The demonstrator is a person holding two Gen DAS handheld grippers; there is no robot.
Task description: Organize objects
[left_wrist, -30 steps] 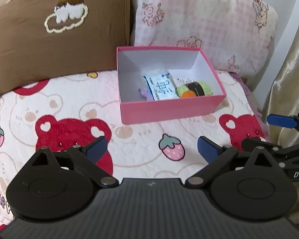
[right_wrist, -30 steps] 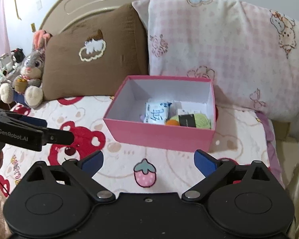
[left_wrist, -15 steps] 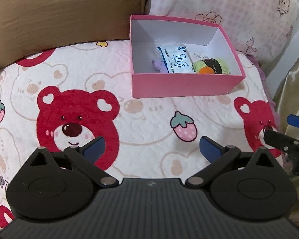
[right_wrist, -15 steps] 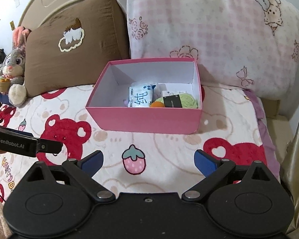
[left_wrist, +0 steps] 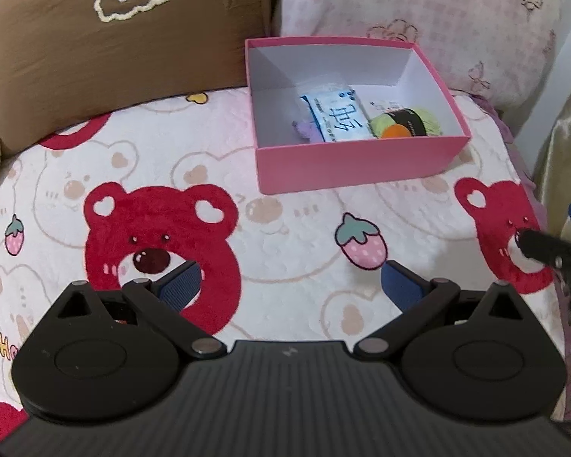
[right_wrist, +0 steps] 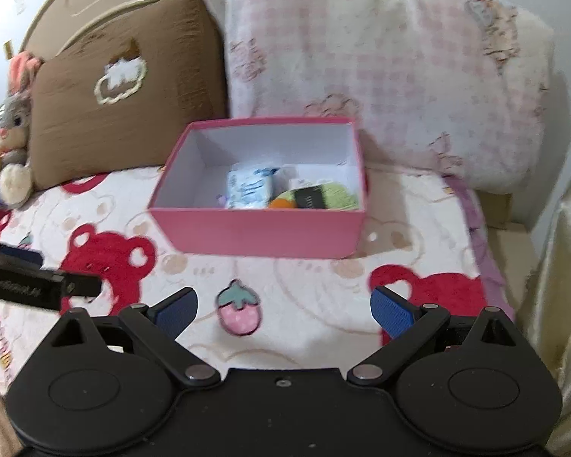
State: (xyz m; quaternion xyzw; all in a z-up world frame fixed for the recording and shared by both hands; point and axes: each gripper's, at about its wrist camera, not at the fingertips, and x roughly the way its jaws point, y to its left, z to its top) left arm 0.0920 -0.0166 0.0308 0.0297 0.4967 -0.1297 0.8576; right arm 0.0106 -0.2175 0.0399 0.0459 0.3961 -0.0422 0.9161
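While both claws hover over the bear-print bed, the left claw and right claw gape wide with nothing between their blue pads; the pink box sits before the pillows, holding a tissue pack, green yarn and something purple, unclear.

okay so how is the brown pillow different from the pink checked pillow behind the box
The brown pillow is plain dark brown with one stitched white cloud outlined in cream; the pink checked pillow is pale pink-and-white check scattered with small cartoon prints. The brown pillow stands left of the pink box; the pink checked pillow rises right behind it. In the right wrist view the pink checked pillow looks taller and wider. Both lean upright at the head of the bed.
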